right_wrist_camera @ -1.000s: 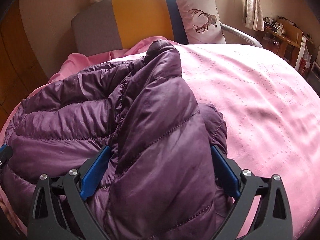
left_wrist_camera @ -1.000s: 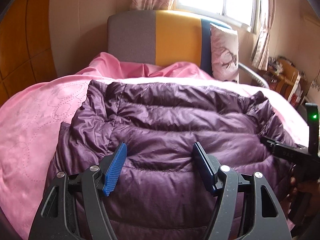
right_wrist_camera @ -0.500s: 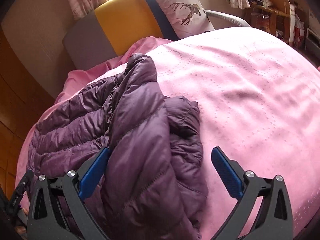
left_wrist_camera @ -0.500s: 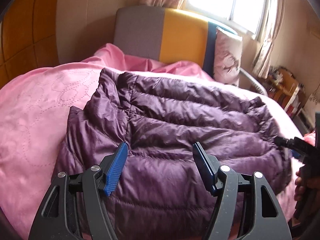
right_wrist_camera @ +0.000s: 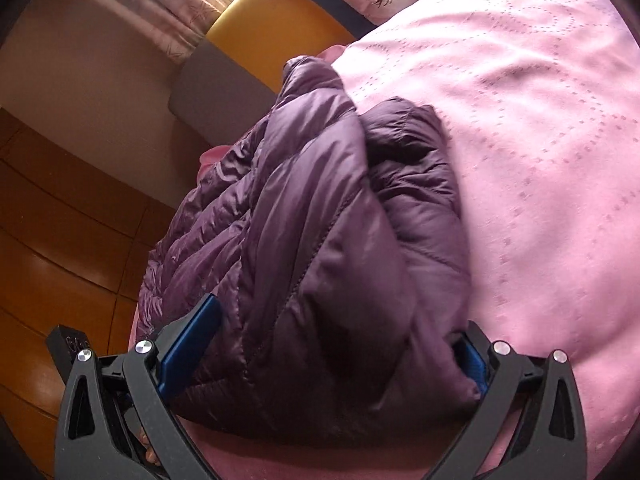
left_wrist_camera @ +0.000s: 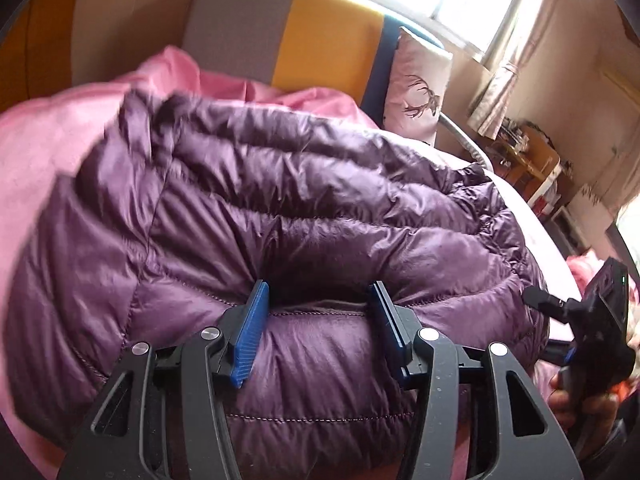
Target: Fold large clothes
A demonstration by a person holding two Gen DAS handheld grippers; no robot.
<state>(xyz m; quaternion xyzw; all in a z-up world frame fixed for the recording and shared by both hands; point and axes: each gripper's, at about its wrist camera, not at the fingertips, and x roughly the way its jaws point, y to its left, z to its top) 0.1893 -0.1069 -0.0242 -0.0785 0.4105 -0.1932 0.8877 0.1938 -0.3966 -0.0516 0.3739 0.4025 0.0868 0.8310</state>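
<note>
The left gripper [left_wrist_camera: 318, 312] is closing its jaws. A puffy roll of the purple jacket [left_wrist_camera: 280, 208] sits between its blue pads [left_wrist_camera: 250, 338], and the pads already dent the cloth on both sides. So this tool is pinching the near edge of the jacket. A second ago the same jaws stood wider and just hovered over the cloth, not squeezing it. That looks like the start of a new fold: grab the edge first, then lift it over.

The right gripper [right_wrist_camera: 332, 344] is wide, with a thick bunch of the jacket [right_wrist_camera: 320, 240] between its jaws. The left pad [right_wrist_camera: 192, 340] lies against the cloth, but the right pad is half hidden, so I cannot tell if it is really holding. Half a second ago there was bare pink blanket next to its right jaw; now the jacket fills the whole gap. The view has also tipped over to one side.

The jacket lies on the pink blanket [right_wrist_camera: 540, 140] on the bed, with one side already laid over the middle. Behind it stand the grey and yellow headboard [left_wrist_camera: 288, 32] and a pillow with a deer on it [left_wrist_camera: 420, 88]. In the left view the other tool shows at the far right edge, held in a hand [left_wrist_camera: 580, 400].
</note>
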